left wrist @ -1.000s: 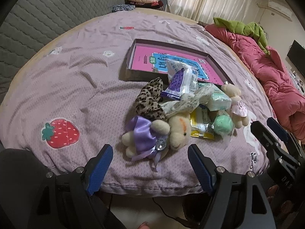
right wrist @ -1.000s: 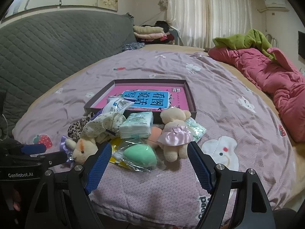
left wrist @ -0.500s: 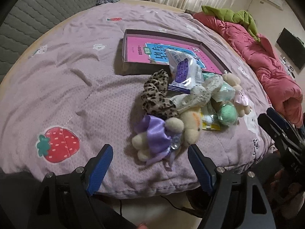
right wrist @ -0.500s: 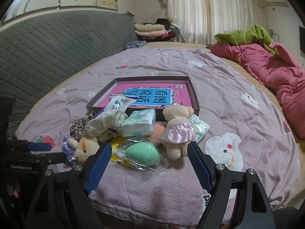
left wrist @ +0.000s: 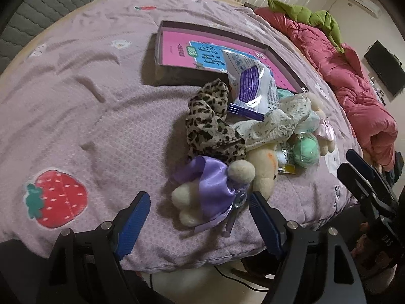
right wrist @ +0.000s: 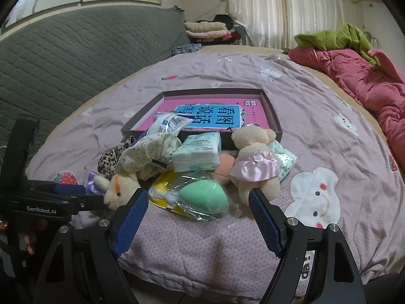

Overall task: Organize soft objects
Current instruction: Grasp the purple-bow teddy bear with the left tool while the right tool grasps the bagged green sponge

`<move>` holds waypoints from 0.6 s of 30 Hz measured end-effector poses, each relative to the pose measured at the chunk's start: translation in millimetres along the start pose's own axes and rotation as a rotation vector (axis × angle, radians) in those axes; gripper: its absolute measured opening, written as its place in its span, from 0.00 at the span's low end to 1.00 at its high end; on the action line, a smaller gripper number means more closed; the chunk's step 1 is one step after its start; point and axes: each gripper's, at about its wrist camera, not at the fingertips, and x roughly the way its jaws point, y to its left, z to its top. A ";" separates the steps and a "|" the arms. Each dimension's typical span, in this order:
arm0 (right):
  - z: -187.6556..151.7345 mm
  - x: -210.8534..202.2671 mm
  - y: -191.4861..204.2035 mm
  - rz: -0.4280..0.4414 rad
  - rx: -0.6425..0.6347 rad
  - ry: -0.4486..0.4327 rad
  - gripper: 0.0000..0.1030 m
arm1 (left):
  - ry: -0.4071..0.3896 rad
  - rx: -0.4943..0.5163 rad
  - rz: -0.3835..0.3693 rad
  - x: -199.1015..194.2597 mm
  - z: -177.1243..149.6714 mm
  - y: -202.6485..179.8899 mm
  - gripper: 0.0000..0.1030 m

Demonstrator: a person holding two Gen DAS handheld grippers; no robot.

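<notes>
- Left wrist view: left tool spread wide, empty, around the purple-dressed plush at the bed edge.
- Right tool spread, empty, before the green sponge packet.
- Risk: a nudged plush could slide off the edge.

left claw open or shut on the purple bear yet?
Open. The left claw has its blue pads wide apart on either side of the purple-dressed bear, neither pad visibly pressing it.
</notes>
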 end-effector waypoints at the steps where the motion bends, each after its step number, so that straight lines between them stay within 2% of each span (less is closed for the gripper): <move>1: 0.1 1.4 -0.4 0.002 0.003 0.003 0.80 | 0.007 0.000 -0.008 2.5 0.2 -0.3 0.76; 9: -0.1 23.0 3.3 0.011 -0.004 0.050 0.80 | 0.022 0.050 -0.022 11.2 1.0 -13.0 0.55; 18: -2.1 54.8 4.5 -0.034 -0.047 0.107 0.80 | 0.027 0.012 -0.089 12.0 1.7 -5.8 0.50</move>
